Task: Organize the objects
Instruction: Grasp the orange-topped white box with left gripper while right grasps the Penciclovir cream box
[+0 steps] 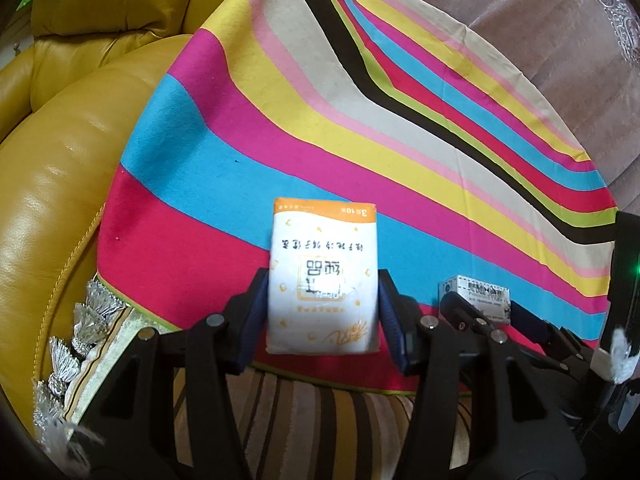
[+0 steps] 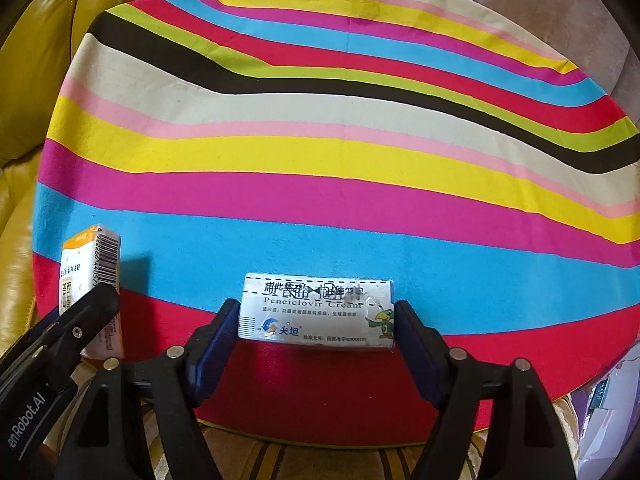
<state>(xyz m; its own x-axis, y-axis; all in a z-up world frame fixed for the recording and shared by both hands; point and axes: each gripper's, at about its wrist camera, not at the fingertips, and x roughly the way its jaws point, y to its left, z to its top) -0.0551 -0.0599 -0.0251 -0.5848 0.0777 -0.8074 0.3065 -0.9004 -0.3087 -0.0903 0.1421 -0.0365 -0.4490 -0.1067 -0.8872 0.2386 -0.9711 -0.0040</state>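
My left gripper (image 1: pixel 322 308) is shut on a white and orange tissue pack (image 1: pixel 323 276), its blue pads pressed on both sides, just over the near red stripe of a round striped cloth (image 1: pixel 360 128). My right gripper (image 2: pixel 314 320) is shut on a white Penciclovir Cream box (image 2: pixel 316 311), held by its two ends above the same cloth (image 2: pixel 340 152). The cream box also shows in the left wrist view (image 1: pixel 476 298), to the right of the tissue pack. The tissue pack also shows at the left of the right wrist view (image 2: pixel 92 280), behind the left gripper's finger.
A yellow leather sofa (image 1: pixel 60 152) borders the cloth on the left. A brown plush surface (image 1: pixel 560 32) lies behind it. A brown striped, tasselled cover (image 1: pixel 312 424) lies under the near edge. Papers or packaging (image 2: pixel 608 408) show at the lower right.
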